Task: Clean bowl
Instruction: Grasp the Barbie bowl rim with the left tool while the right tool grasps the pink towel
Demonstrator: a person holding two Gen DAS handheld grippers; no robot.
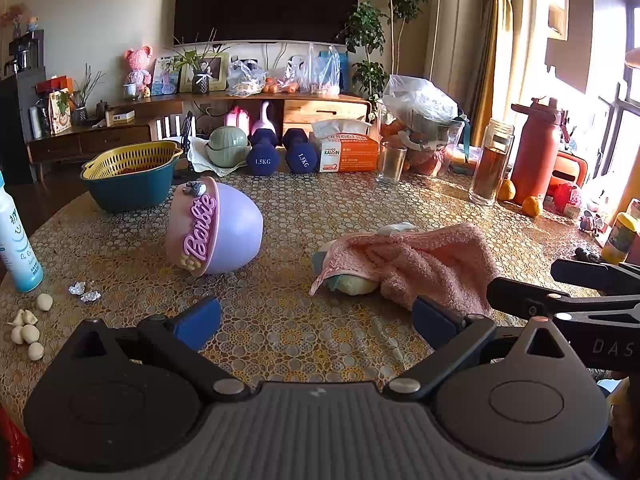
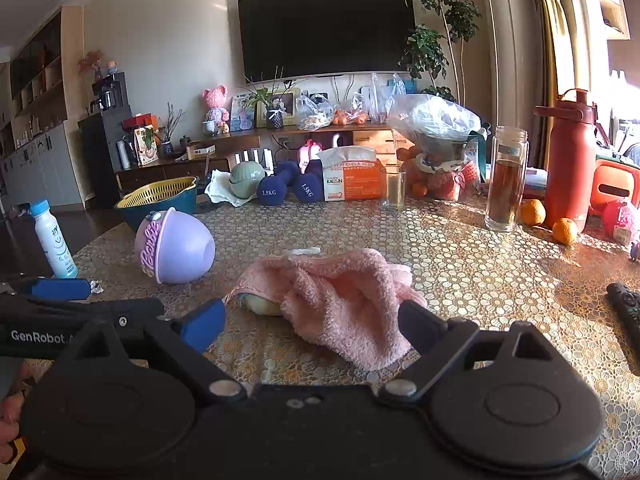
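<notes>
While both grippers hover over table, jaws spread wide, nothing held: left gripper over bare cloth-covered top, right gripper straddling near edge of pink towel. Towel heaped over pale yellowish item, possibly sponge. Bowl, lilac, tipped on side, left of towel, apart from it. Beyond: colander, dumbbells, tissue box.

Strong sunlight from right window, glare there; left side dim; fisheye-curved edges.
</notes>
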